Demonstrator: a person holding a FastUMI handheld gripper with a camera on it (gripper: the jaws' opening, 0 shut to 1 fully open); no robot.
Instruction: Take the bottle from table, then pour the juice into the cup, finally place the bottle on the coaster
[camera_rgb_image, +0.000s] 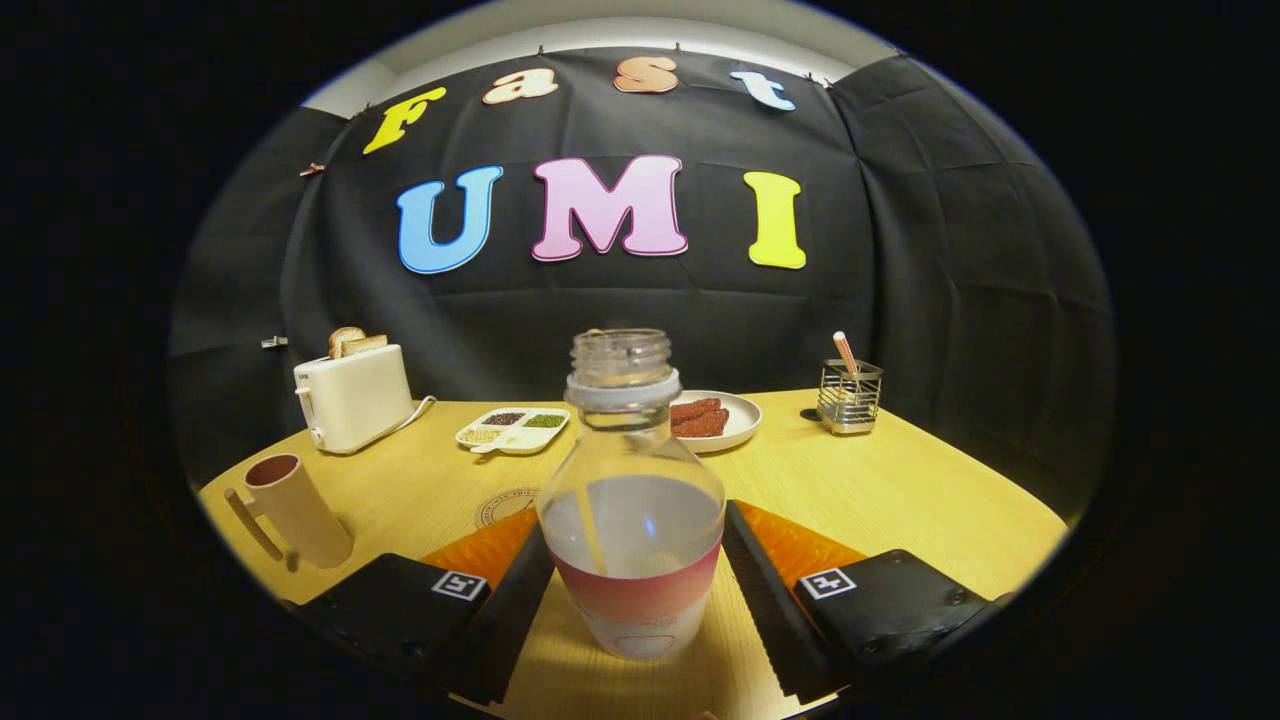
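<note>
A clear, uncapped bottle (632, 500) with a pink label band and pale juice in its lower half stands upright between my fingers. My gripper (636, 535) is shut on the bottle, with both black fingers pressing its sides at the level of the juice. A beige cup (292, 510) with a handle stands on the wooden table (880, 490), off to the left of my left finger. A round coaster (503, 506) lies flat just beyond the left fingertip, partly hidden behind the bottle and finger.
At the back of the table stand a white toaster (352, 398) with bread, a divided dish (513, 429) of grains, a plate (712, 419) with sausages behind the bottle, and a wire holder (848, 396) at the right.
</note>
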